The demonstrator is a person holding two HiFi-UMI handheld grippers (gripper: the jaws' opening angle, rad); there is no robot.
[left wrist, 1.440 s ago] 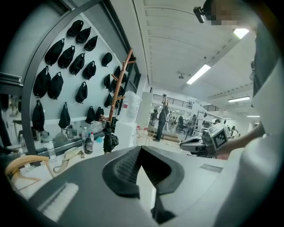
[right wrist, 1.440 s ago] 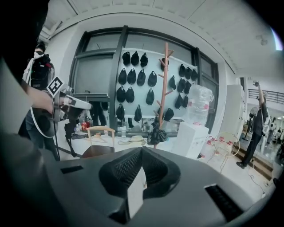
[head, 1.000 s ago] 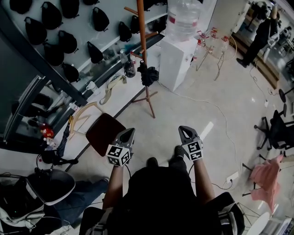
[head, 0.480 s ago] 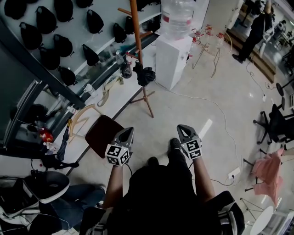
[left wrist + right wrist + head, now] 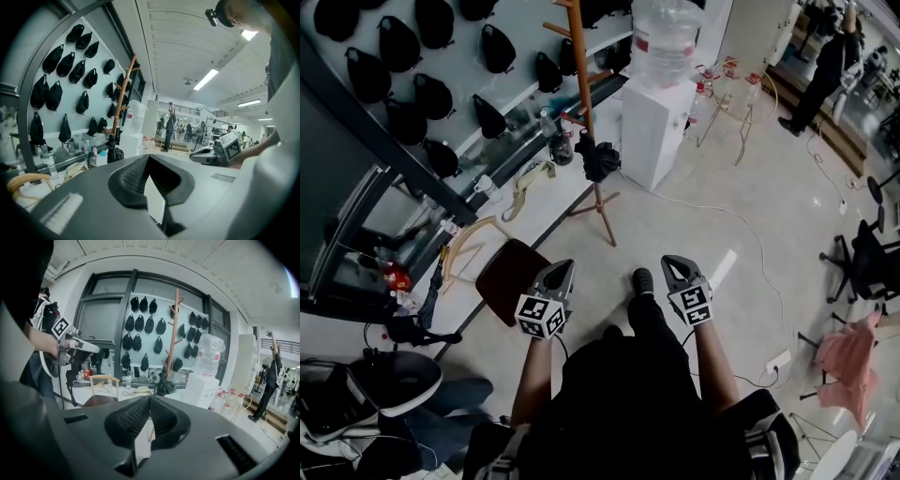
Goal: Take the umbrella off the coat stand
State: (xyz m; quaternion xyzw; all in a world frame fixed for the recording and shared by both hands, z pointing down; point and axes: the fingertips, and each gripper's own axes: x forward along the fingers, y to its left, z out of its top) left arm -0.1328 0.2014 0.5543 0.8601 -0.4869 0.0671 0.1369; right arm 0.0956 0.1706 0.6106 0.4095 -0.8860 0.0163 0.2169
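The coat stand (image 5: 584,89) rises well ahead of both your grippers, a little to the left gripper's side. It is a wooden pole with pegs on splayed feet, set against the counter so things can hang clear of the floor. Just beyond it, on the right gripper's side, stands the white water cooler (image 5: 660,127). The brown chair (image 5: 512,274) sits close by the left gripper (image 5: 560,269), on its outer side, so I'd judge your straight path to the stand is free.

You hold both grippers level with each other at waist height, tipped slightly down and aimed at the stand. That looks like a carrying pose for walking up, not a reach. The left gripper's jaws are pressed together with nothing between them. The right gripper (image 5: 675,265) is the same: pads meeting, empty.

The umbrella (image 5: 600,159) is the folded black bundle hung low on the pole, well apart from both grippers and dead ahead in the right gripper view (image 5: 165,386). Its long axis runs roughly up and down, close along the pole, with the top end at a peg and the bulk drooping floorward. I cannot tell which end is the handle.
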